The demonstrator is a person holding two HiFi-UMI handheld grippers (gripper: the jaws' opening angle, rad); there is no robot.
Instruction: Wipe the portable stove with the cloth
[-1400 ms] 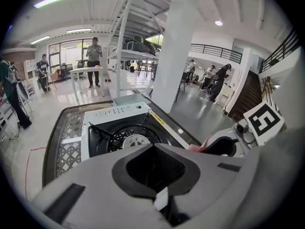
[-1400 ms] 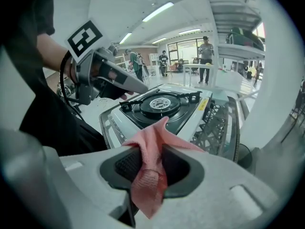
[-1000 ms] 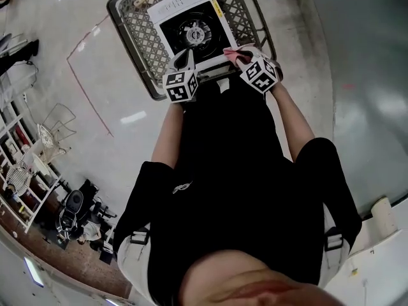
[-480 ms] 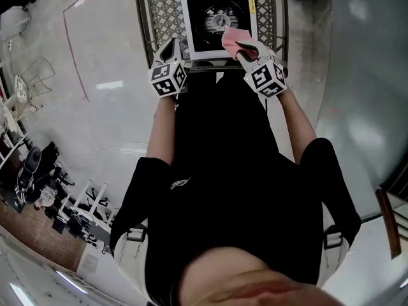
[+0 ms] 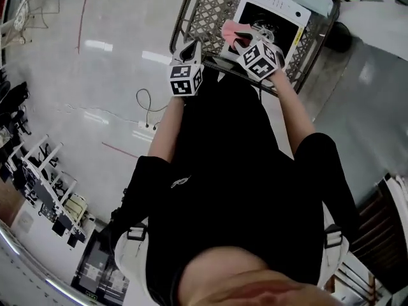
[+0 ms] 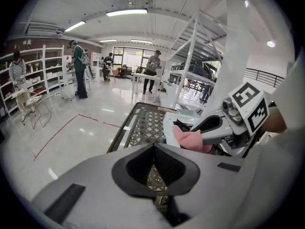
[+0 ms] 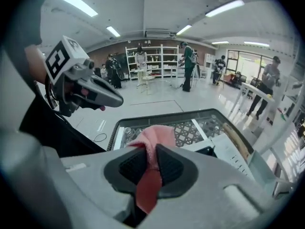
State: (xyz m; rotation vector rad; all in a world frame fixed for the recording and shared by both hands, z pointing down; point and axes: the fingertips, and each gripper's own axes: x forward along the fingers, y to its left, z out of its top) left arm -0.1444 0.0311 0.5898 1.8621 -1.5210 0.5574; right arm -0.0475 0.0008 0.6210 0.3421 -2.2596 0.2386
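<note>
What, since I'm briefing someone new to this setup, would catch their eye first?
The pink cloth, pinched in the right gripper, whose jaws have just been opening a little, hangs at the near corner of the white portable stove. The stove sits on a metal lattice table at the head view's top. The left gripper, shut and empty, hovers by the table's near left corner.

The stove [image 5: 275, 9] is set on the tabletop [image 5: 211, 13], just ahead of the right hand-held gripper [image 5: 237, 39]; the cloth [image 5: 227, 29] is clamped in it.
</note>
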